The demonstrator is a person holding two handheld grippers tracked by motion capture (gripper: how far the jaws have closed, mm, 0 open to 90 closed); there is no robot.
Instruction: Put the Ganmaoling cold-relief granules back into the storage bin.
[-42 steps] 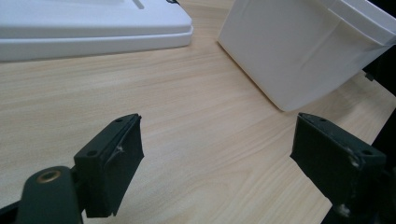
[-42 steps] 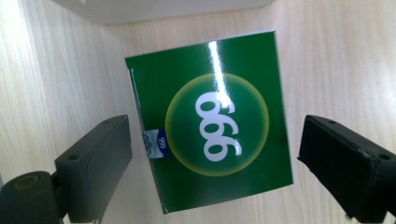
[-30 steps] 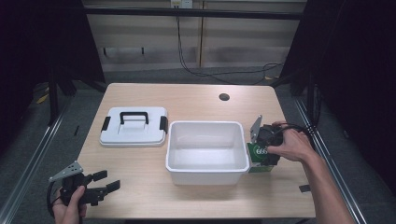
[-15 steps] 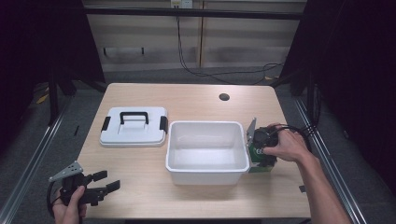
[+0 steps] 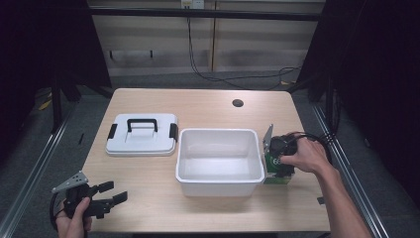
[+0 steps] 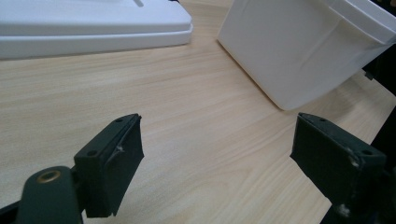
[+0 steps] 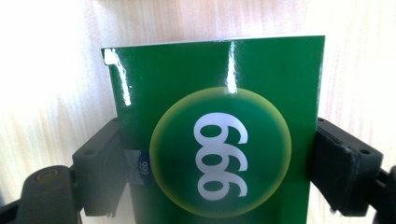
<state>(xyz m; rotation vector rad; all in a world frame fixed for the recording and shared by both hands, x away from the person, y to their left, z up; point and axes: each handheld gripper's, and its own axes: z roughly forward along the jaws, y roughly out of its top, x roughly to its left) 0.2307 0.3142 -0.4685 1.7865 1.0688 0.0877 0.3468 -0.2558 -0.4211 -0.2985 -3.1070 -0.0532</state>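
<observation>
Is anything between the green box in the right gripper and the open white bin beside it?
Only the white bin's own near wall. The right gripper clamps the green box on the table just outside it; the bin's inside looks empty.

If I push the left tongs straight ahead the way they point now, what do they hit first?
Probably the white tub: the open left tongs point over bare table toward its near corner. The white lid lies off to the left. Depth is hard to judge.
</observation>
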